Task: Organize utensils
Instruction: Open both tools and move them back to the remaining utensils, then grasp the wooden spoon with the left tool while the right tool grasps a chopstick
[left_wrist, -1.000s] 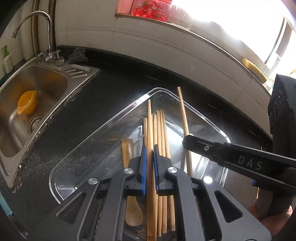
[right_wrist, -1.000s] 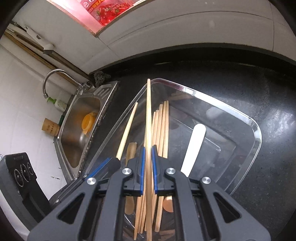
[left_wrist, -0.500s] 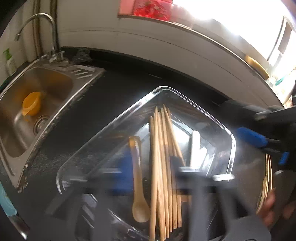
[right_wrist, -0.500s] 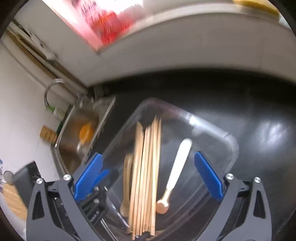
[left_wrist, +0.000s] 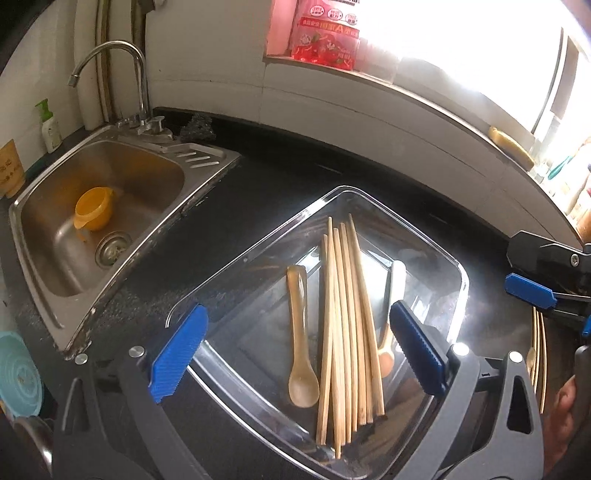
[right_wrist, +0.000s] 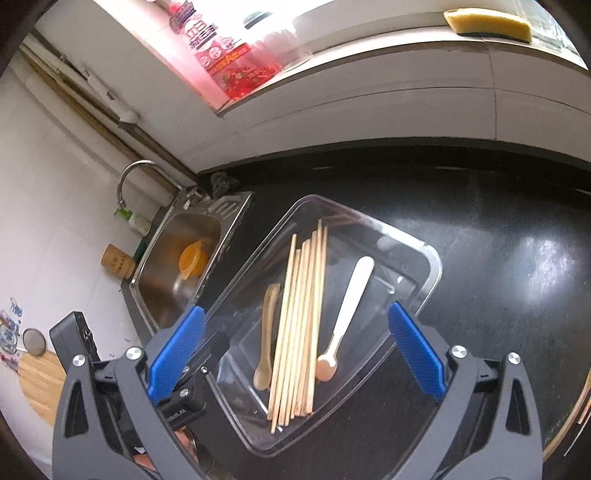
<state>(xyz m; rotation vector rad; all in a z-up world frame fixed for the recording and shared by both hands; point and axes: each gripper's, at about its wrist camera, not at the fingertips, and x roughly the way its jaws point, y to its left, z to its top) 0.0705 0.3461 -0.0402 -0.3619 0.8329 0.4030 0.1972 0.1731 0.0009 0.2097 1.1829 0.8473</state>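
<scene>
A clear plastic tray (left_wrist: 441, 254) (right_wrist: 430, 254) sits on the black counter. In it lie a bundle of several wooden chopsticks (left_wrist: 347, 332) (right_wrist: 301, 325), a wooden spoon (left_wrist: 301, 332) (right_wrist: 267, 336) to their left and a white-handled spoon (left_wrist: 393, 295) (right_wrist: 349, 306) to their right. My left gripper (left_wrist: 295, 354) is open and empty above the tray's near end. My right gripper (right_wrist: 295, 354) is open and empty above the tray too. It also shows at the right edge of the left wrist view (left_wrist: 546, 280).
A steel sink (left_wrist: 110, 206) (right_wrist: 177, 258) with an orange cup (left_wrist: 94, 212) and a tap lies left of the tray. More utensils (left_wrist: 537, 354) lie at the far right. A yellow sponge (right_wrist: 487, 22) rests on the sill. A teal round thing (left_wrist: 16, 373) is at the left edge.
Both grippers were each shut on a chopstick a second ago. Both have opened, the chopsticks now lie with the bundle in the tray, and both grippers have drawn back and up.
</scene>
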